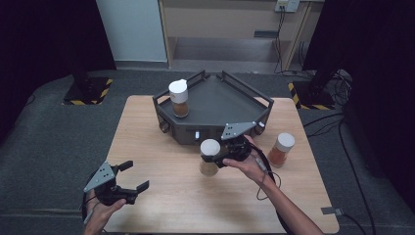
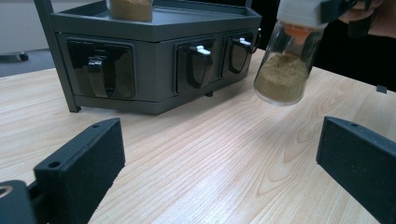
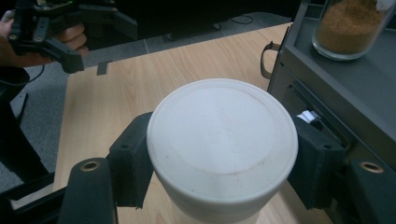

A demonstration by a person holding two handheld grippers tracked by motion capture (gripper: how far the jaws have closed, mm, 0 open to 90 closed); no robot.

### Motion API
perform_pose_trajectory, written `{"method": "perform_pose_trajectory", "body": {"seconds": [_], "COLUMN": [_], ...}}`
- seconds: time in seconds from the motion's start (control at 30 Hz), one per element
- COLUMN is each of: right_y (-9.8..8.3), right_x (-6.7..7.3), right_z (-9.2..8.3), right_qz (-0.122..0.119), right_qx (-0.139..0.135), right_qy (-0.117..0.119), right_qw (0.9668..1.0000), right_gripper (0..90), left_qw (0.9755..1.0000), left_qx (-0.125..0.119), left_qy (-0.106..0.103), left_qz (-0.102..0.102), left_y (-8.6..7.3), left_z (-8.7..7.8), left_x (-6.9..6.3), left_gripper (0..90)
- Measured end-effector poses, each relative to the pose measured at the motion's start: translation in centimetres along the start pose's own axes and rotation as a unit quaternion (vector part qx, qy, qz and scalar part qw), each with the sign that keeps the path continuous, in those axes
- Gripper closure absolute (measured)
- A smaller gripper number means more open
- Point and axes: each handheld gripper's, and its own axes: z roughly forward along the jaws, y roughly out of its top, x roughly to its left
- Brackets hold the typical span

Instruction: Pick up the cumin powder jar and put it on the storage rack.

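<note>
My right gripper (image 1: 215, 155) is shut on the white cap of a glass spice jar (image 1: 209, 157) with tan powder, held just above the table in front of the dark tray (image 1: 215, 93). In the right gripper view both pads clamp the white lid (image 3: 222, 140). The left gripper view shows this jar (image 2: 285, 70) hanging off the wood. A second jar (image 1: 179, 98) with brown powder stands on the tray's left part. A third jar (image 1: 281, 149) with orange powder stands on the table at the right. My left gripper (image 1: 134, 177) rests open at the table's near left edge, with nothing between its fingers.
The wooden table (image 1: 161, 205) has free room across its near half. The tray's front wall (image 2: 154, 70) carries several black latches. Dark carpet and black stands surround the table; a cable trails from the right hand.
</note>
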Motion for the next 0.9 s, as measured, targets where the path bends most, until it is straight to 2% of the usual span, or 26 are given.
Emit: {"method": "perform_pose_trajectory", "body": {"seconds": [0.23, 0.9], "right_y": [1.7, 7.0], "right_x": [-0.3, -1.5], "right_z": [-0.9, -4.4], "right_qz": [0.002, 0.009], "right_qx": [0.007, 0.007], "right_qy": [0.006, -0.03], "right_qw": [1.0, 0.9995], "right_gripper": [33.7, 33.7], "left_qw": [1.0, 1.0], "left_qx": [0.0, -0.001], "left_qy": [-0.001, -0.003], "left_qz": [0.0, -0.002], "left_y": [0.0, 0.0], "left_z": [0.0, 0.0], "left_x": [0.0, 0.1], "left_gripper": [0.0, 0.0]}}
